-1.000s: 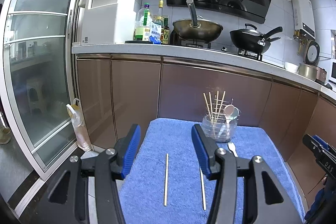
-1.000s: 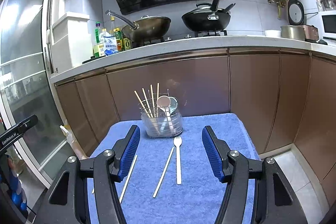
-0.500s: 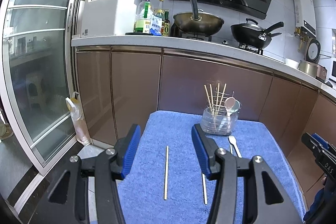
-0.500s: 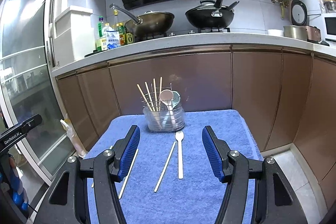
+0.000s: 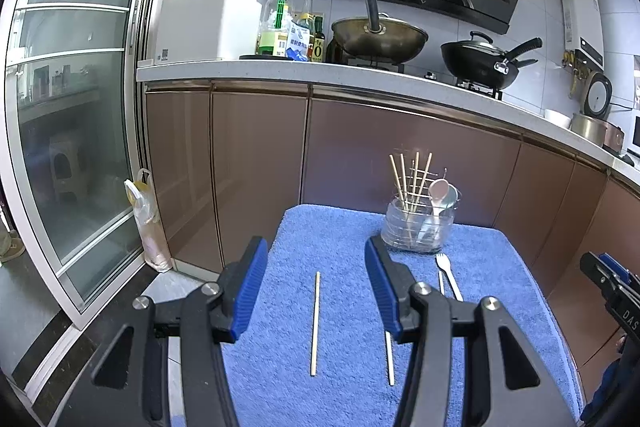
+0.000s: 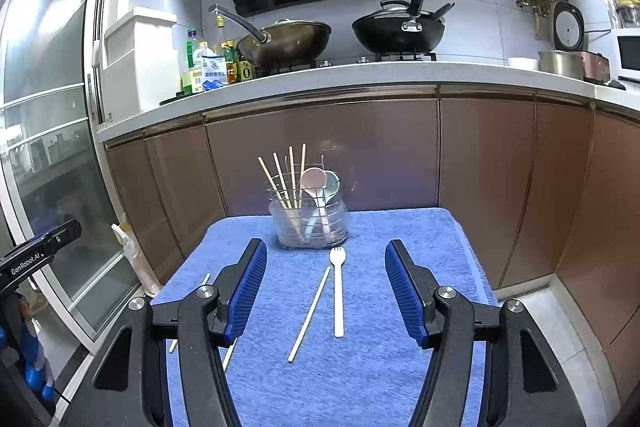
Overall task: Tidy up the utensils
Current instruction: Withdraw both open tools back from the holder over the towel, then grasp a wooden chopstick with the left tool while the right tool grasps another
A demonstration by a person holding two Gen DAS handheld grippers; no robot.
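Observation:
A blue towel point(image 5: 344, 239) covers a small table. At its far edge stands a clear utensil holder point(image 5: 418, 227) point(image 6: 308, 223) with several chopsticks and two spoons upright in it. A white fork point(image 6: 339, 295) point(image 5: 450, 277) and a chopstick point(image 6: 310, 313) lie in front of the holder. Another chopstick point(image 5: 315, 323) lies farther left, and one more point(image 5: 389, 359) is partly hidden behind a finger. My left gripper point(image 5: 315, 259) hovers open above the left chopstick. Open and holding nothing, my right gripper point(image 6: 326, 259) hovers over the fork and the chopstick beside it.
Brown cabinet fronts point(image 6: 320, 155) rise just behind the table under a white counter with two woks point(image 6: 288, 41), bottles and a white appliance. A glass sliding door point(image 5: 72, 147) and a plastic bag point(image 5: 146, 223) are at the left. Tiled floor lies to the right.

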